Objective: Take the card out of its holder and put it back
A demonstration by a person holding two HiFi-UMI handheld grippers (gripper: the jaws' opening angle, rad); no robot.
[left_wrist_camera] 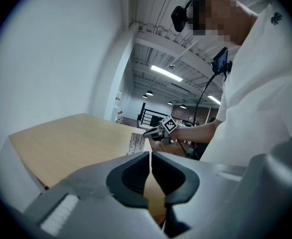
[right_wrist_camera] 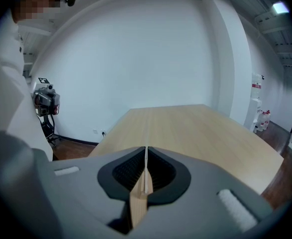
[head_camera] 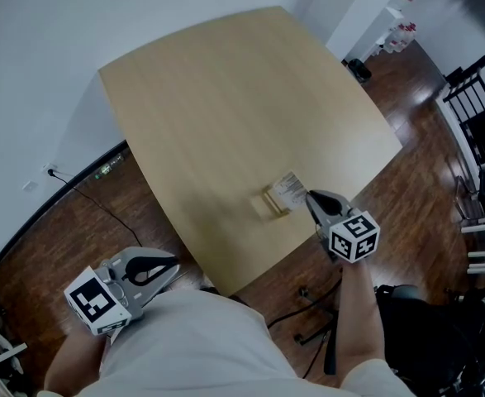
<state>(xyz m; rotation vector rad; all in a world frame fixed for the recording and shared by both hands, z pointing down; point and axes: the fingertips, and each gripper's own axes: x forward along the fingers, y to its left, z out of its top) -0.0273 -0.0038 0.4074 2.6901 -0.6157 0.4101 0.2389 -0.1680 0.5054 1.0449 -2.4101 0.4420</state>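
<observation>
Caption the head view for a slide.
Right gripper shut on the printed card at its wooden holder near the table edge; left gripper shut and empty, off the table.

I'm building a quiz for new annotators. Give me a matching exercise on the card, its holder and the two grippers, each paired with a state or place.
1 card
2 holder
3 left gripper
4 right gripper

A shut, empty, off the table
B stands on the table
C shut on the card
D clamped between jaws

Pairs: 1-D, 2-B, 3-A, 4-C
</observation>
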